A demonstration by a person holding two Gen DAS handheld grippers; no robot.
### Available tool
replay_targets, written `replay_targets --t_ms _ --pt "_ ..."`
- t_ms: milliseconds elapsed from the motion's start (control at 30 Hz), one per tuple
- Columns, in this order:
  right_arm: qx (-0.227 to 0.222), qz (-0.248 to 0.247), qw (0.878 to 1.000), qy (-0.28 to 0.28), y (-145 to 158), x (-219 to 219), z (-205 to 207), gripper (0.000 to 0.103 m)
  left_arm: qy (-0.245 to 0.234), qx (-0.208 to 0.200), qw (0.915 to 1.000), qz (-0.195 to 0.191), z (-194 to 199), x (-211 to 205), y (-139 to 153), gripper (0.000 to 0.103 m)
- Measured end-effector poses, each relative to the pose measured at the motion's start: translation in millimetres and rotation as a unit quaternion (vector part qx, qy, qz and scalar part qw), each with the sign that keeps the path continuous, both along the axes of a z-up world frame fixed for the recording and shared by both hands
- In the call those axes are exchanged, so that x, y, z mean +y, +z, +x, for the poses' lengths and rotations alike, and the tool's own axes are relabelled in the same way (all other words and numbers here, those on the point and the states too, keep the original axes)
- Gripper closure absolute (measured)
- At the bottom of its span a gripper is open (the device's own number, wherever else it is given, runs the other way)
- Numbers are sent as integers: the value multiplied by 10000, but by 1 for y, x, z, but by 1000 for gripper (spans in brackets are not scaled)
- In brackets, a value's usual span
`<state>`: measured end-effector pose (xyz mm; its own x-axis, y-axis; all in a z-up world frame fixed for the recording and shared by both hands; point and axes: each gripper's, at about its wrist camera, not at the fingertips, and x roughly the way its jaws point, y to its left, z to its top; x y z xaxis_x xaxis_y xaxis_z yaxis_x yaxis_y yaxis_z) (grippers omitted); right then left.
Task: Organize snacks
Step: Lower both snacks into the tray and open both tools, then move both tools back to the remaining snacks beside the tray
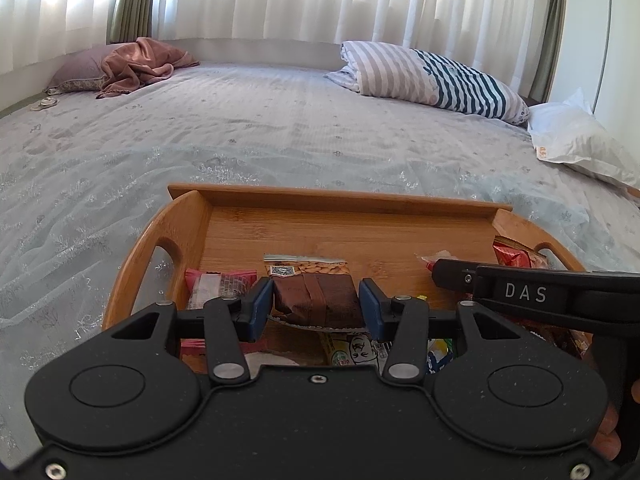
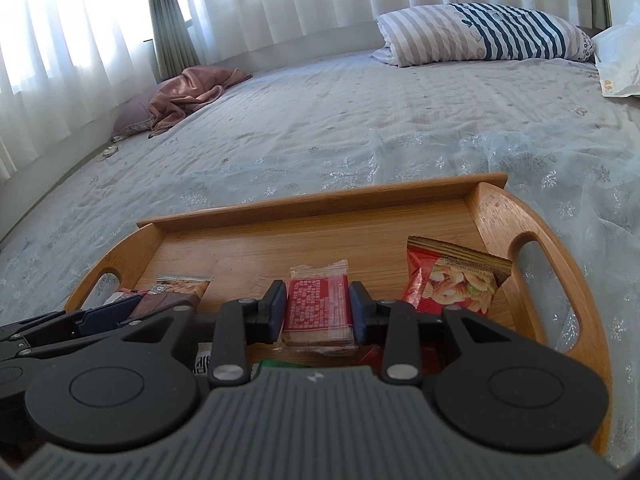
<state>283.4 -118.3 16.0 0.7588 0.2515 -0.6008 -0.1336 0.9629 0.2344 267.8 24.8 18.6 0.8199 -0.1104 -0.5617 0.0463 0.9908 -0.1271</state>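
A wooden tray (image 1: 320,232) with handle cut-outs lies on the bed and holds several snack packets. My left gripper (image 1: 316,308) is shut on a brown almond packet (image 1: 314,296), with its blue pads pressed to both sides. A pink-wrapped snack (image 1: 220,284) lies to its left. My right gripper (image 2: 318,314) is shut on a red-labelled clear cracker packet (image 2: 318,300) in the middle of the tray (image 2: 320,236). A red nut bag (image 2: 452,284) rests at the tray's right end. The two grippers are side by side: the right gripper (image 1: 448,274) shows in the left wrist view, the left gripper (image 2: 116,308) in the right.
The tray sits on a pale embroidered bedspread (image 1: 280,128). A striped pillow (image 1: 432,76) and a white pillow (image 1: 580,140) lie at the far right. A pink blanket (image 1: 140,64) is bunched at the far left, below white curtains. More packets lie hidden under the grippers.
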Motion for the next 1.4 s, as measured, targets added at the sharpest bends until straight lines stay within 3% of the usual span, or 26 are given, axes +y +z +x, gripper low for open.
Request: replay_targets --t_ms 500,667,933,1400 --pt "-150 -200 9997 64 -3 7 -5 62 -20 -17 10000 22 0 2 -1 57" --pt "-212 -269 9994 106 -3 11 -8 54 -60 -28 9999 97 -1 -1 -1 55" --pt "-211 -93 9997 81 3 5 -12 52 -88 -166 9997 182 -8 -2 7 44" --pt "-593 116 9982 64 34 -11 -57 35 -217 -446 9984 275 -56 -1 38 21"
